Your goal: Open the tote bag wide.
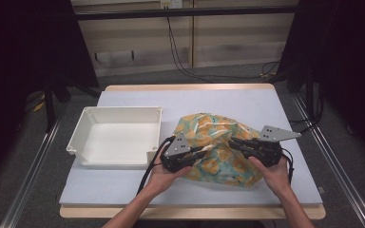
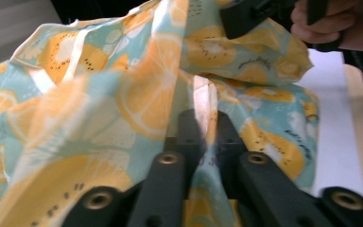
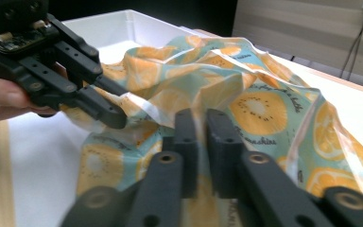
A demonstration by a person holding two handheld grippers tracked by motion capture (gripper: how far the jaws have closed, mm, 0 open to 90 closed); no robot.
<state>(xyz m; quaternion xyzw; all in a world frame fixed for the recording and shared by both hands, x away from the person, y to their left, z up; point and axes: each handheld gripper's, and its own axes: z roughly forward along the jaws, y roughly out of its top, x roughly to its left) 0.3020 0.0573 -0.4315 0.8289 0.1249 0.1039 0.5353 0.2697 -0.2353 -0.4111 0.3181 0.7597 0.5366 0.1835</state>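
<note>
Pale panelled walls and dark cables are sitting along the top of the high view, and below them a light grey tabletop (image 1: 123, 190) with a wooden edge is taking up the middle of the frame. At centre left of that view a white tray (image 1: 115, 135) is resting on the tabletop, its open side facing up. Just right of the tray, in the lower middle, the left hand-held gripper (image 1: 204, 151) is being held by a hand coming in from the bottom edge, and its jaws are clamping a fold of the fruit-print cloth (image 1: 218, 137). In the left gripper view the two black jaws are pressing together on a pale seam of the cloth (image 2: 123, 94) in the centre of the frame, with the other tool and its hand showing at the upper right. The cloth, teal with orange and kiwi slices, is lying bunched in a loose heap at the centre right of the high view, close beside the tray's right wall. Further right, the right hand-held gripper (image 1: 234, 142) is pinching the heap from the other side. In the right gripper view its jaws are closing tight on a ridge of the cloth (image 3: 264, 113) at centre frame, while the left hand-held gripper (image 3: 116, 118) is reaching in from the upper left and the tray (image 3: 123, 26) is sitting behind it
</note>
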